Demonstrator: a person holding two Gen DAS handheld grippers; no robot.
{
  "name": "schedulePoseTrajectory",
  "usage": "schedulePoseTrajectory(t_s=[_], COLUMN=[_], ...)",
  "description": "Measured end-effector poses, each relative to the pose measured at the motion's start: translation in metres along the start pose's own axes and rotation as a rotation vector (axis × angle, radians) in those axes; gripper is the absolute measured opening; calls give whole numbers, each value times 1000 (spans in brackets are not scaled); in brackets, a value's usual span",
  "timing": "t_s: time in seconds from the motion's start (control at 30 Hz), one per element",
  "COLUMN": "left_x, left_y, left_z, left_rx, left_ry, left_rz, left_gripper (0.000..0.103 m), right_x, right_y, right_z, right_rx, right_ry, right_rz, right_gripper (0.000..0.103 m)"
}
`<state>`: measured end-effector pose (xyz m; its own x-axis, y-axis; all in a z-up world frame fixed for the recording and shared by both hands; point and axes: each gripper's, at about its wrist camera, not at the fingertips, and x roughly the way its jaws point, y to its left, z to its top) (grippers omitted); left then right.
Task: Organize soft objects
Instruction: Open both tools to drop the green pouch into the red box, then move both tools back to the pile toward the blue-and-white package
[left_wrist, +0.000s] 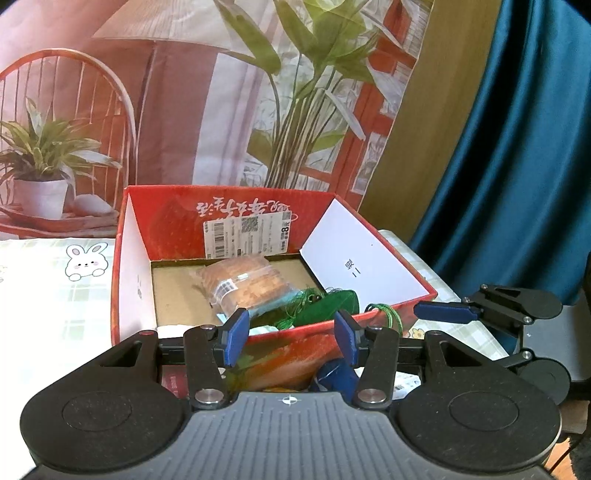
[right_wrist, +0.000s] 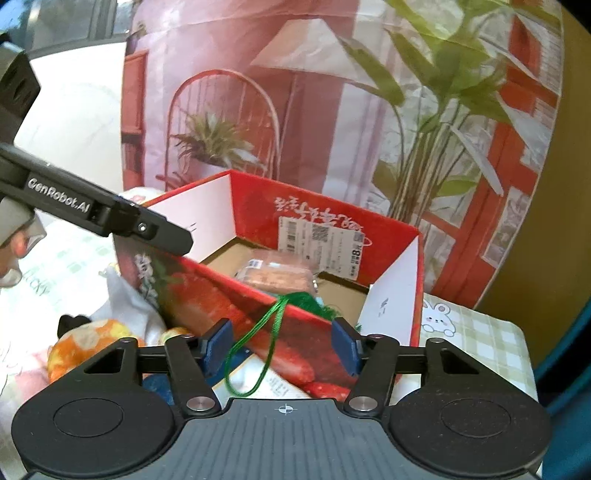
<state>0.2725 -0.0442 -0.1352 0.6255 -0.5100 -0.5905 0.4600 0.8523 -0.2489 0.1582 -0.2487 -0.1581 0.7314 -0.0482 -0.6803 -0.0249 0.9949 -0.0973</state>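
A red cardboard box (left_wrist: 229, 218) stands open on the table; it also shows in the right wrist view (right_wrist: 258, 299). Inside lie a wrapped orange-brown sponge pack (left_wrist: 245, 284) and a green tasselled soft item (left_wrist: 332, 304), whose green cord (right_wrist: 258, 354) hangs over the near wall. My left gripper (left_wrist: 291, 338) is open and empty at the box's near wall. My right gripper (right_wrist: 282, 349) is open and empty, with the green cord loop hanging between its fingers. An orange patterned soft toy (right_wrist: 92, 341) and white cloth (right_wrist: 125, 299) lie left of the box.
The table has a checked cloth with a bunny print (left_wrist: 85, 262). A printed backdrop (left_wrist: 221, 110) hangs behind the box and a blue curtain (left_wrist: 517, 166) is to the right. A dark blue item (left_wrist: 334, 376) lies under my left gripper.
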Motion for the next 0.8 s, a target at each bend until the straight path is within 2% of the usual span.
schedulePoseTrajectory(t_s=[0.13,0.33,0.5,0.67,0.8], left_x=[-3,-7,-9,-11,-13], left_y=[-2,-6,-2,4,10], left_z=[-7,-16,-17,-16,-15], left_rx=[2,20,5,-18,-38], left_ry=[12,16,2,-17,-29], left_rz=[5,-1,-1,5,11], left_gripper=[53,53,53,53,53], right_x=[-1,7,12,13,22], right_y=[5,7,11,20,12], right_z=[-4,-7,3,31,61], right_rx=[1,17,-13,-80,-86], right_ry=[23,67,87,22,-35], right_rz=[16,38,81,115,65], right_gripper=[52,41,3,2,2])
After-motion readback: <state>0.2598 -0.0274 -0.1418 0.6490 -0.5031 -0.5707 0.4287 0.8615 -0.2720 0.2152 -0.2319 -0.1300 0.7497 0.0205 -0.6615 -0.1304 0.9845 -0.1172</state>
